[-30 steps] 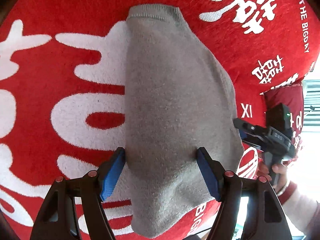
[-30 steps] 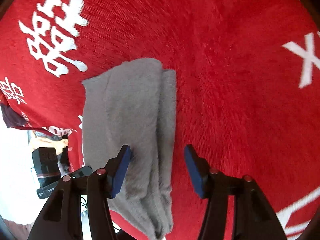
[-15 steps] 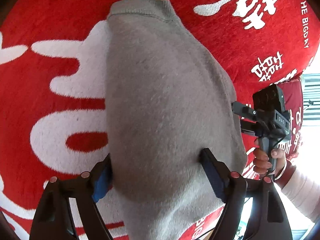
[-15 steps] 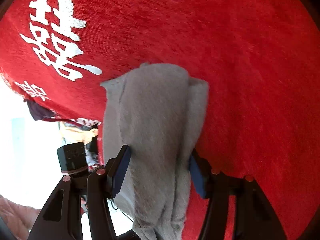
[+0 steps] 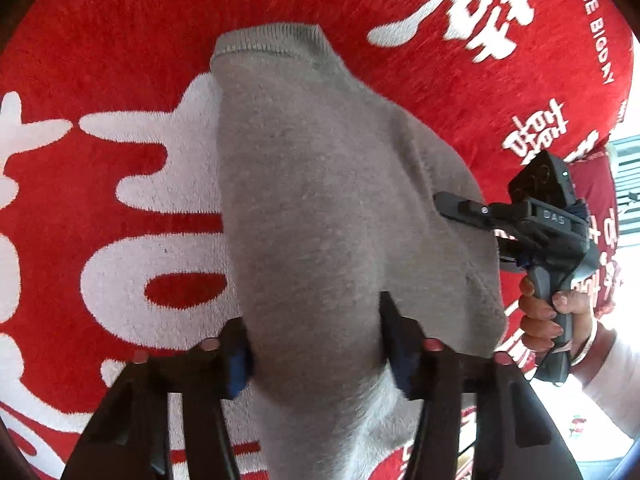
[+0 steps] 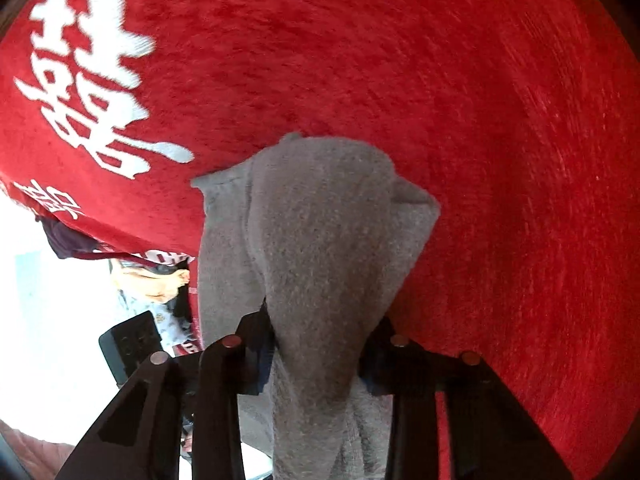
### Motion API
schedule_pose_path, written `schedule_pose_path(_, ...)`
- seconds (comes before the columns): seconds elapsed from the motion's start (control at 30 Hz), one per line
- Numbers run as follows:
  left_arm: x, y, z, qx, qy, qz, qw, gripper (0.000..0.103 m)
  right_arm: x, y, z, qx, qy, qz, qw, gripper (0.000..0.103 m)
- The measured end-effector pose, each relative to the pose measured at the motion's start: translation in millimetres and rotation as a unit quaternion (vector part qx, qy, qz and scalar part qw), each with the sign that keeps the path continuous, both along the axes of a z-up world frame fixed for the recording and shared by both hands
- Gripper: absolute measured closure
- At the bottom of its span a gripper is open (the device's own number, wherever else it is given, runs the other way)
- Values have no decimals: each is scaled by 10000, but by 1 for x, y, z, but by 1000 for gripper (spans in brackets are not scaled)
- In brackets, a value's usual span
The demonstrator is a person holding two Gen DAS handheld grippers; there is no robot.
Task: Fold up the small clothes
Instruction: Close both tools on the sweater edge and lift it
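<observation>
**Both jaws pinch the grey cloth**

Jaws of the left gripper (image 5: 316, 344) and the right gripper (image 6: 320, 344) each close on a bunched edge of the grey garment (image 5: 320, 208), which drapes forward onto the red cloth (image 5: 120, 60) covering the worktop. Its far ribbed hem seems to rest there. Uneven pulling could skew the fold, or thick fabric slip free.

Red cloth (image 6: 500, 140) bare rightward; grey garment (image 5: 320, 220) fills both fingers' gaps.

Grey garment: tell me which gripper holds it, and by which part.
Both. The left gripper pinches the grey garment at its near end; the right gripper pinches a bunched side edge of it.
</observation>
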State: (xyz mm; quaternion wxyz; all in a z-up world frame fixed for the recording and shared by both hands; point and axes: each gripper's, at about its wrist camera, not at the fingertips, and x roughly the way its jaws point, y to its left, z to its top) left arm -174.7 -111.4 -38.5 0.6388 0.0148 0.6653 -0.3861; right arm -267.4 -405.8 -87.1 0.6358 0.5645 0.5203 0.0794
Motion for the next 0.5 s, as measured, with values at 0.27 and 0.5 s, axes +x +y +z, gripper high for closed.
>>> schedule_pose_path(0.27, -8, 15, 27, -510, 252, 41, 9984, 56, -13, 5, 24, 296, -121, -310, 9990, 70)
schedule_pose_path(0.5, -16, 45, 60, -784, 392, 47, 9961, 56, -20, 28, 51, 468, -127, -299, 9984, 70)
